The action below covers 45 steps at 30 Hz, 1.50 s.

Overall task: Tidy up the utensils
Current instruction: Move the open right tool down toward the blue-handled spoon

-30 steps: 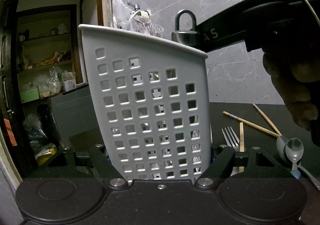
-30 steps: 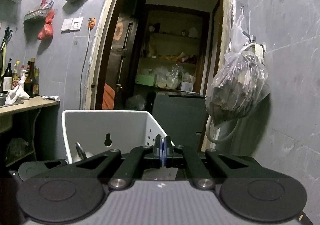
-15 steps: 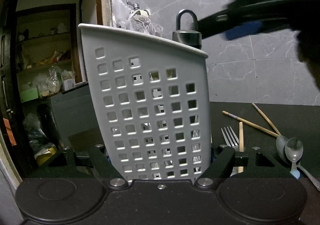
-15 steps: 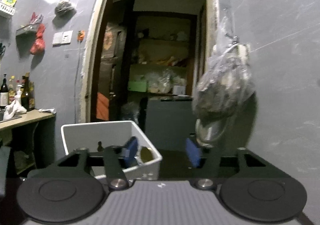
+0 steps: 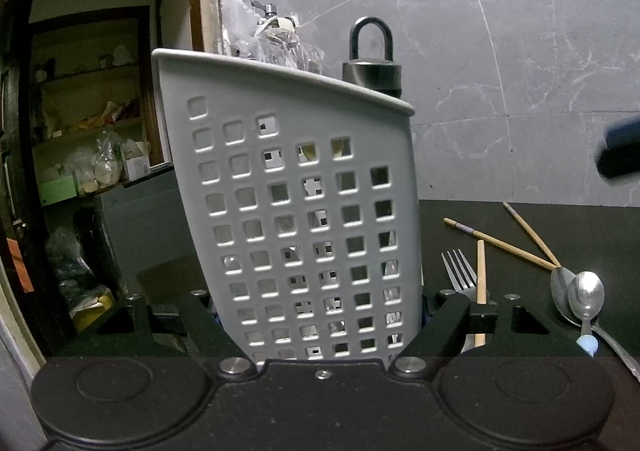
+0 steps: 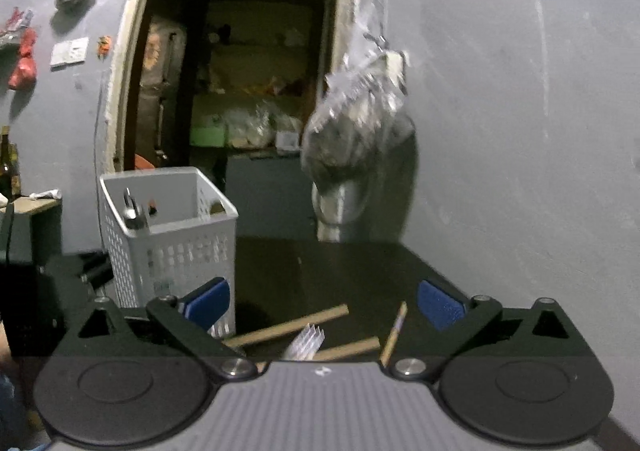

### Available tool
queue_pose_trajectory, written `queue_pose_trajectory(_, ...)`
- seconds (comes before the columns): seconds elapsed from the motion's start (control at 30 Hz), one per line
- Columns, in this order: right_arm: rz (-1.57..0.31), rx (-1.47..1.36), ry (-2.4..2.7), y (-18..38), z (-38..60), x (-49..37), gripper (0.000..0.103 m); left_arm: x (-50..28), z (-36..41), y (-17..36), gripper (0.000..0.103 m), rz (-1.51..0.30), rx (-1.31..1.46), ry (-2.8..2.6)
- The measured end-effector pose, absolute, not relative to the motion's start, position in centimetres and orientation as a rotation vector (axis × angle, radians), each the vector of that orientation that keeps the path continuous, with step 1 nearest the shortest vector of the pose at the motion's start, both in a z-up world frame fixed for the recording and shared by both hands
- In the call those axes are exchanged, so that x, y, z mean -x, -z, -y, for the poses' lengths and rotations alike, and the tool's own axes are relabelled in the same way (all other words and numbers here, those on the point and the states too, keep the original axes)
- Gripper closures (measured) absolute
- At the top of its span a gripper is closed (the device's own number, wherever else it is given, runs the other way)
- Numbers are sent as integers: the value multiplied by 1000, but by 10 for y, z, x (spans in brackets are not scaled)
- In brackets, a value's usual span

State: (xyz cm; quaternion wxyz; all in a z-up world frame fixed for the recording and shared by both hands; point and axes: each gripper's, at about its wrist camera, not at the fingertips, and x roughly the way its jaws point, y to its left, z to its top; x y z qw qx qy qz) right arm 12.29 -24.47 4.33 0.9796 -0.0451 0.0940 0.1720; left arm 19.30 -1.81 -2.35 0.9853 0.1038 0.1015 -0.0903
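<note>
A white perforated utensil basket (image 5: 304, 211) stands on the black tabletop, and my left gripper (image 5: 320, 315) is shut on its lower walls. A dark utensil handle with a loop (image 5: 372, 63) sticks up out of the basket. Right of the basket lie a fork (image 5: 460, 271), wooden chopsticks (image 5: 500, 243) and two spoons (image 5: 586, 295). My right gripper (image 6: 324, 303) hangs off to the right of the basket (image 6: 168, 243). Its jaws are opening wide with nothing between them. Chopsticks (image 6: 288, 325) and the fork (image 6: 306, 343) lie below it.
A filled plastic bag (image 6: 356, 123) hangs on the grey tiled wall behind the table. A doorway (image 6: 248, 111) to a storeroom with shelves opens at the back left. The black tabletop (image 6: 340, 271) stretches from the basket to the wall.
My right gripper let go of the loop-handled utensil, which now stands in the basket, then opened and drew back to the right of the basket. The left gripper and basket stayed still.
</note>
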Motion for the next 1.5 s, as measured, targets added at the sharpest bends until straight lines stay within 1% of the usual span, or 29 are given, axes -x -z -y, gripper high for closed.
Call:
queue_pose_trajectory(0.4,-481,-87,-342,5,271,-140,0,-192,18,22,24,-206,-212,180)
queue_pose_trajectory(0.7,-603,-188,-344,20,276,-156,0,-193,20,22,24,-208,-220,178)
queue_pose_trajectory(1.5,-615,-215,-419,20,258,-165,1,-194,24,23,23,-215,-230,174)
